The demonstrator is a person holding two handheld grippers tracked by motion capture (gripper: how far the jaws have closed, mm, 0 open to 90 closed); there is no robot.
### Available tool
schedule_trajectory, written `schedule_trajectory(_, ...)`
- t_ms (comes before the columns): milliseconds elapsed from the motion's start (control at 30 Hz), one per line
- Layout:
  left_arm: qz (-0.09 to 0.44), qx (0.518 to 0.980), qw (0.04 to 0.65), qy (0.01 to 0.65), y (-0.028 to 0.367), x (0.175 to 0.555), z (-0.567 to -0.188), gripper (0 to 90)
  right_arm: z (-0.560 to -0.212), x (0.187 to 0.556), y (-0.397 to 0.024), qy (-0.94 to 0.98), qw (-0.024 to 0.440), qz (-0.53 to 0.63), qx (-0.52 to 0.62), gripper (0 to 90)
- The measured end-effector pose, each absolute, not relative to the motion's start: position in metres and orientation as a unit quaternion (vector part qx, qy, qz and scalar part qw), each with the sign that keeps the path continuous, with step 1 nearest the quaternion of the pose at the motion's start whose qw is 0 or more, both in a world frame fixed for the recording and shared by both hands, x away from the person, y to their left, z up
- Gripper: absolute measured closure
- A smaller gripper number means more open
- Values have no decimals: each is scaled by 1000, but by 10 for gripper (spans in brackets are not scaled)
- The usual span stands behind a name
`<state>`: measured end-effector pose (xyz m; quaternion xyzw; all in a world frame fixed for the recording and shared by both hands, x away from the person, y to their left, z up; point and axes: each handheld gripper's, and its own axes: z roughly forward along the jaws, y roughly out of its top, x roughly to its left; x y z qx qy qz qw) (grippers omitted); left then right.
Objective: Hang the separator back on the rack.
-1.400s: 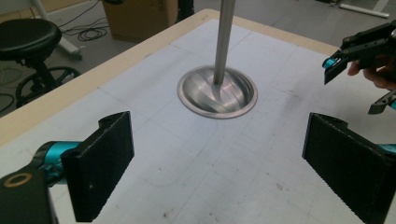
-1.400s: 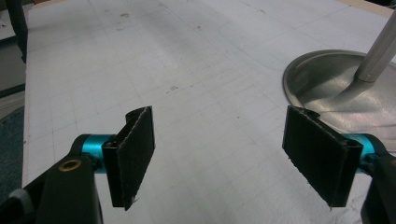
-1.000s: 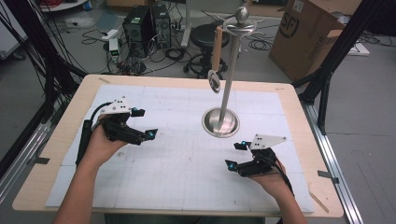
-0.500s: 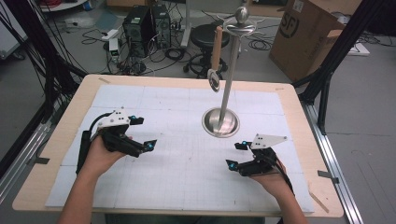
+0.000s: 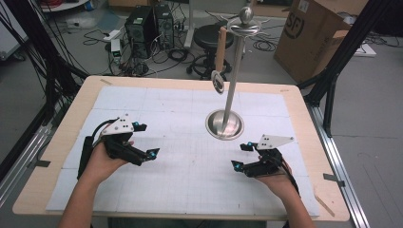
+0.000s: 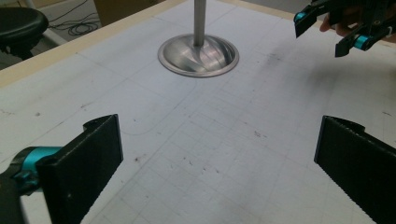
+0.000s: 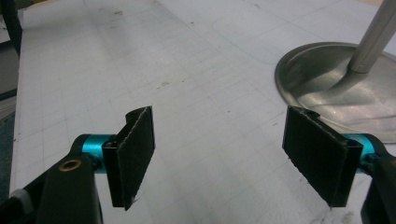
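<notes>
Left gripper (image 5: 142, 141) jaws empty; stand (image 5: 225, 124) top seemingly cut off.

Bare worktop (image 5: 190, 190) spans the frame's lower middle between both grippers; the metal stand (image 5: 225, 124), right of centre, blocks the upper part

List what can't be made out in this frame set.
- Stand: left gripper view cuts its pole off at the top edge.
- Hanging utensil: high view, too small to tell spoon from ladle.
- Right gripper: high view, its grey plate hides the body.
- Left gripper: own view, jaw tips leave frame.
</notes>
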<state>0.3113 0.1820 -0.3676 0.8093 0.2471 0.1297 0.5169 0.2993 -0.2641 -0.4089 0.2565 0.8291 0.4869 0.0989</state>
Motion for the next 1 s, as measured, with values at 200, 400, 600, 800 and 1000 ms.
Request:
schedule_trajectory(200,128,813,514,242,181,310,-369,17,-406,296,-266,826,104,490,258,246)
schedule_trajectory(400,135,814,512,241,180,309,-370,17,-401,294,-267,824,111,494,256,247)
schedule_trajectory(600,141,811,514,240,182,309,-371,17,-402,295,-267,825,109,492,257,247)
schedule_trajectory(800,138,813,512,239,181,311,-373,17,-402,295,-266,826,108,490,257,246)
schedule_trajectory(1000,133,810,516,245,181,311,-374,17,-402,295,-266,826,110,491,255,247)
